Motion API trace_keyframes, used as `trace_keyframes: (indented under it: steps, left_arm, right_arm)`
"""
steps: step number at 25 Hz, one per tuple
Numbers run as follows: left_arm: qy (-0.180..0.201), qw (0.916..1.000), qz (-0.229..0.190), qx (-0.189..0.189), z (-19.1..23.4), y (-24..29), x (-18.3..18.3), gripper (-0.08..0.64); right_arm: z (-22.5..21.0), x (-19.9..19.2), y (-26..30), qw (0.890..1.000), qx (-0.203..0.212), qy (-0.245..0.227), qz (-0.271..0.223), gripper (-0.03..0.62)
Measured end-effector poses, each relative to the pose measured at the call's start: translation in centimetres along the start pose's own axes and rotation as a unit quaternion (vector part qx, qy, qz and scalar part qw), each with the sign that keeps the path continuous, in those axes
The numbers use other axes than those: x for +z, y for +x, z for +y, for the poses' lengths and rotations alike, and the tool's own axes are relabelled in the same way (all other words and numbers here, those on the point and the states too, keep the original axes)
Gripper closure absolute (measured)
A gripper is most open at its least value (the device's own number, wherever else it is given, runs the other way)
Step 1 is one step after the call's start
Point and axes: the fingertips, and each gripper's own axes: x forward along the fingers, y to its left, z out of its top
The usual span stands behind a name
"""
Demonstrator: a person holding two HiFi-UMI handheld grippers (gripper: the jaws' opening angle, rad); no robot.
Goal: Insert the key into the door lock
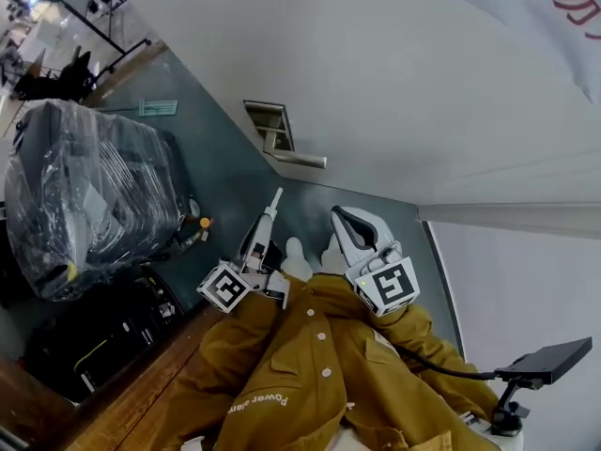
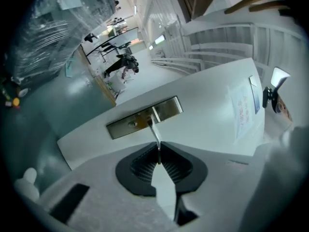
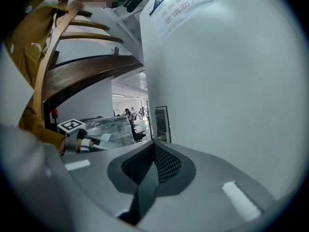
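- We hold the key [image 2: 155,137] pinched in our left claw [image 2: 158,153], its blade aimed at the lock plate [image 2: 145,117] on the door [image 2: 207,110].
- In the head view the tip seems short of the plate, so we judge the insertion not yet done.
- Our right claw [image 3: 153,151] is closed on nothing, beside the door.

Wrapped bundle [image 1: 89,191]: dark, under clear plastic.
Orange object [image 1: 204,222]: just right of the wrapped bundle.
Black panel [image 1: 549,358]: far right of it.
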Motion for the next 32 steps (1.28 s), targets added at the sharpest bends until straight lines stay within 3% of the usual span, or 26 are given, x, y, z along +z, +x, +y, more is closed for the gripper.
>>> trace_keyframes:
  steps: [3,5,10,14,17,20,32]
  left_arm:
    - [-0.087,0.9955,-0.038,0.005,2.5,1.5,0.3,0.534]
    - [-0.117,0.9915,-0.056,-0.006,3.4,2.8,0.6,0.534]
    - [-0.129,0.9887,-0.075,-0.011,5.4,5.8,1.7,0.534]
    - [-0.114,0.9901,-0.082,0.002,7.4,7.5,2.5,0.534]
    - [-0.134,0.9872,-0.087,-0.003,7.3,9.0,2.9,0.534]
    - [-0.12,0.9891,-0.084,0.0,7.7,10.0,3.0,0.534]
    - [-0.142,0.985,-0.098,-0.004,8.0,11.1,3.0,0.534]
  right_arm:
    - [-0.6,0.0,0.1,1.0,-0.002,-0.003,-0.001,0.586]
    - [-1.1,-0.1,0.1,1.0,-0.006,-0.001,0.0,0.587]
    - [-2.0,-0.7,0.1,1.0,-0.016,0.003,0.006,0.587]
    - [-2.9,-1.5,0.3,1.0,-0.024,0.005,0.016,0.587]
    - [-3.3,-1.6,0.4,1.0,-0.025,0.005,0.015,0.586]
    - [-3.5,-1.5,0.4,1.0,-0.026,0.003,0.013,0.587]
    - [-4.2,-2.0,-0.1,0.999,-0.032,0.0,0.017,0.586]
